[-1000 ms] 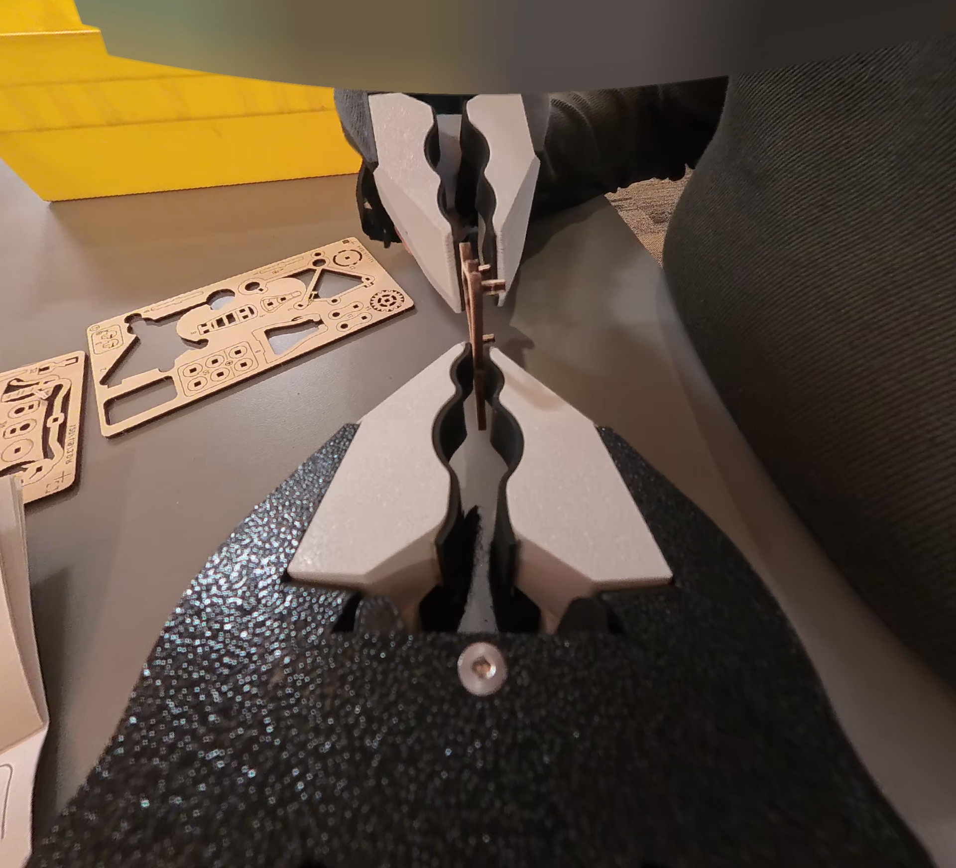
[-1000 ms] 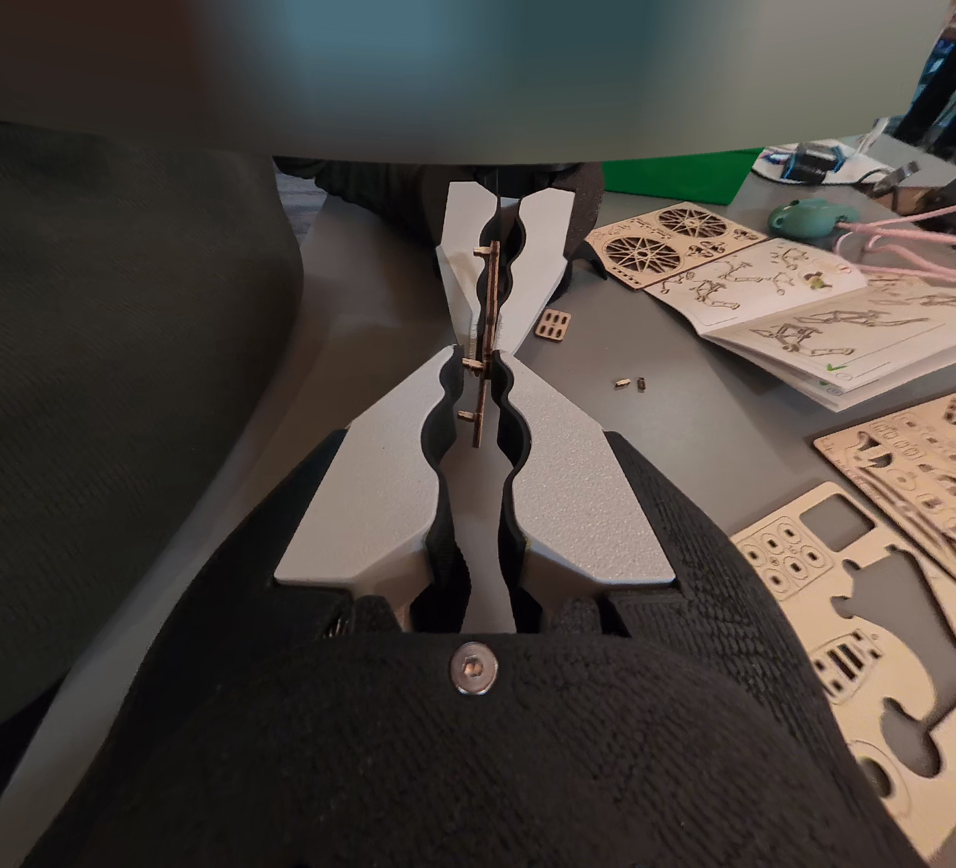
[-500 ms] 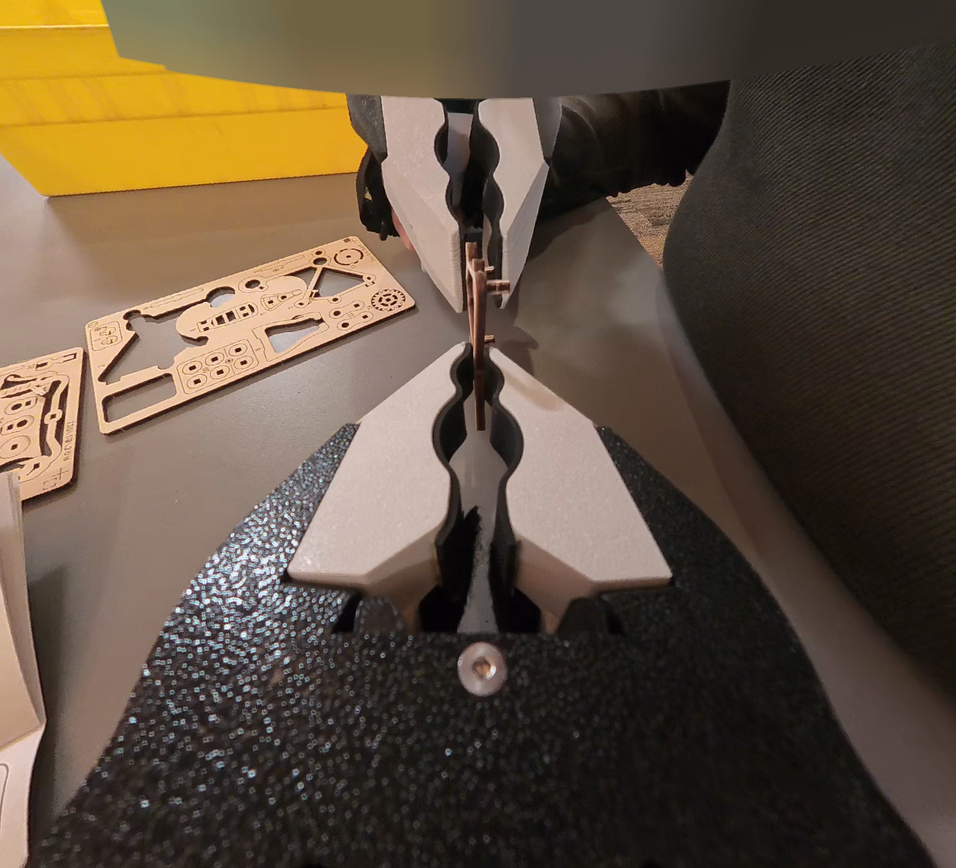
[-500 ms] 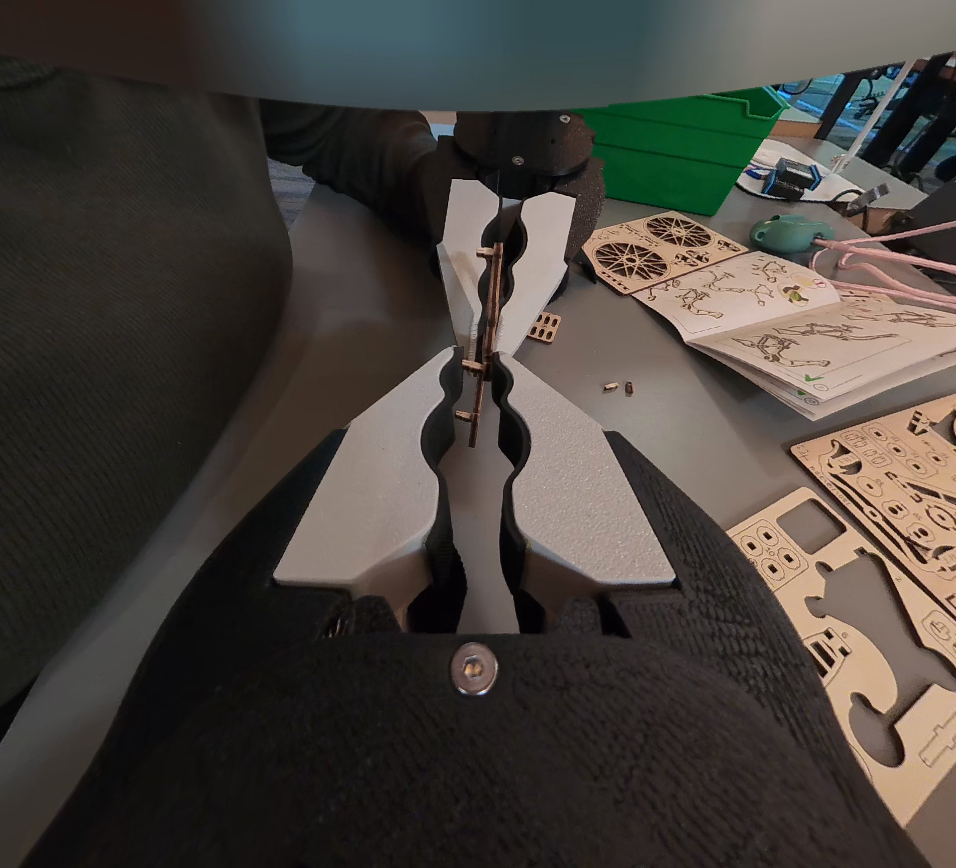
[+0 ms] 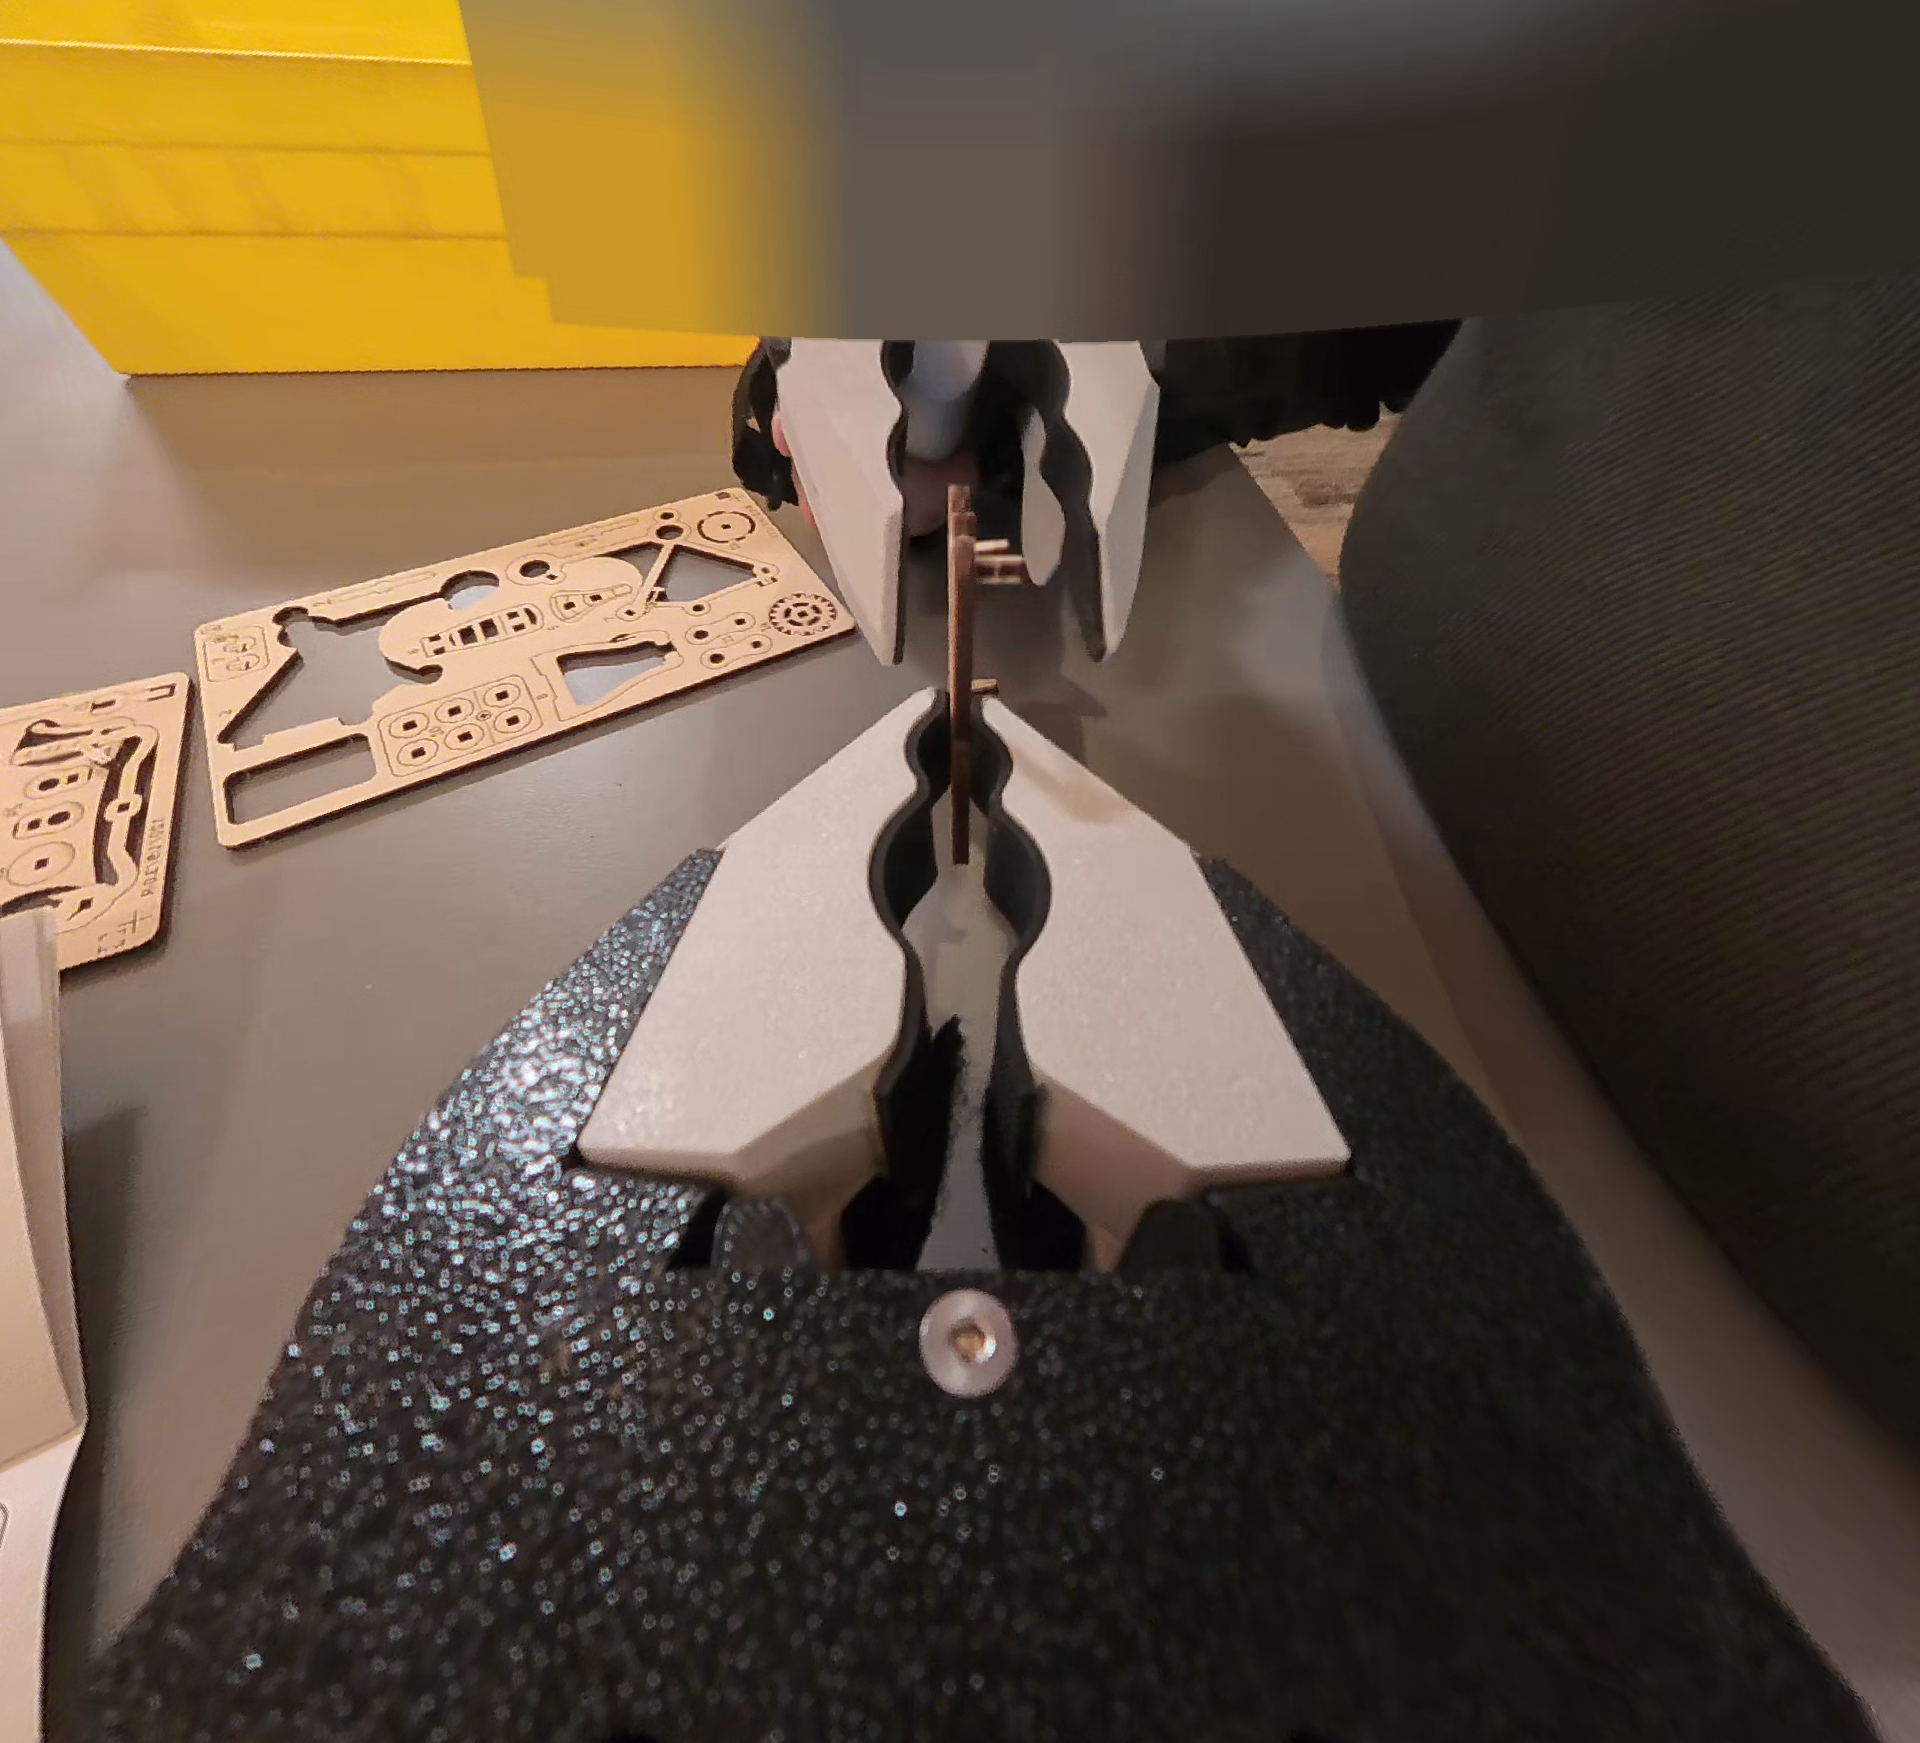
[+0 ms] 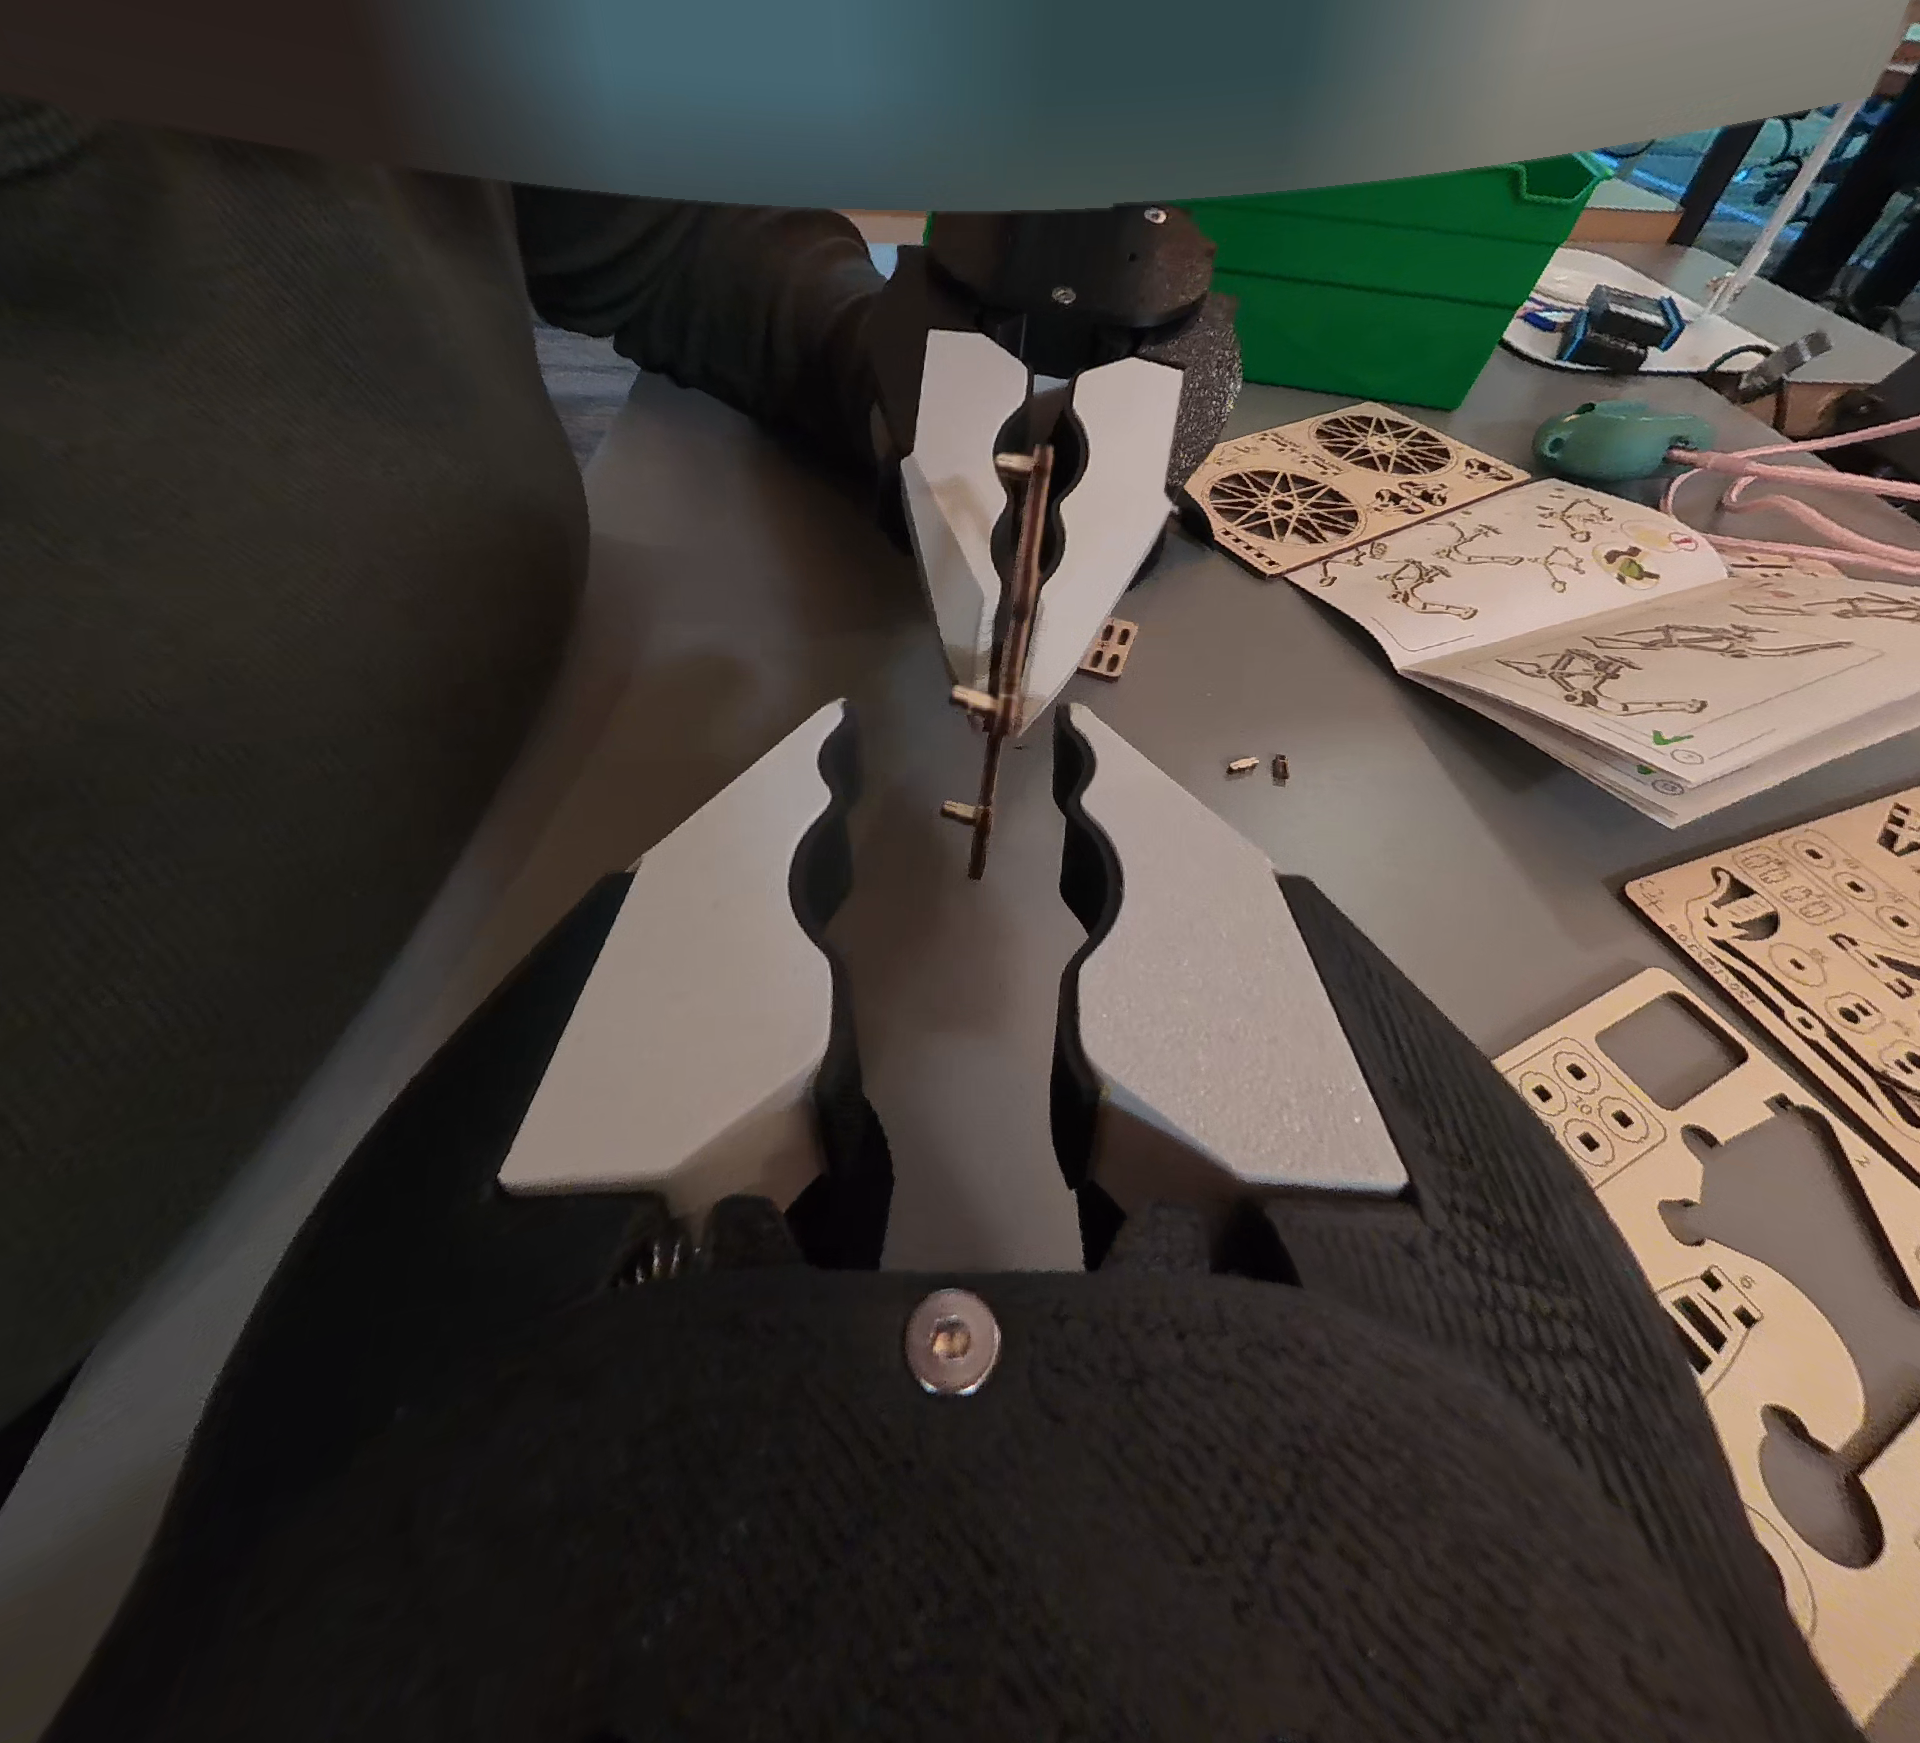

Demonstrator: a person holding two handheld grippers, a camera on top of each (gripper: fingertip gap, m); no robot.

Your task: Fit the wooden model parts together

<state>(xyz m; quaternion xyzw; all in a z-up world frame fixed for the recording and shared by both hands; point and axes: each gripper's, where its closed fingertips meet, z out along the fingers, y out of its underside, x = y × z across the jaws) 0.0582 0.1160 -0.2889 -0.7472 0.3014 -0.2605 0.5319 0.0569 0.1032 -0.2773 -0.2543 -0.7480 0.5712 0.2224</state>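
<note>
My left gripper (image 5: 958,706) clamps the thin dark-brown pegged wooden strip (image 5: 960,654) edge-on above the grey tabletop (image 5: 416,914). My right gripper (image 6: 954,727) stands wide open; the strip hangs between its pads, touching neither.

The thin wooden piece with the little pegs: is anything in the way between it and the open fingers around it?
Nothing visible. The thin wooden piece stands in open air between the right gripper's spread fingers, touching neither. Only the left gripper grips it, pinching its other end.
</note>
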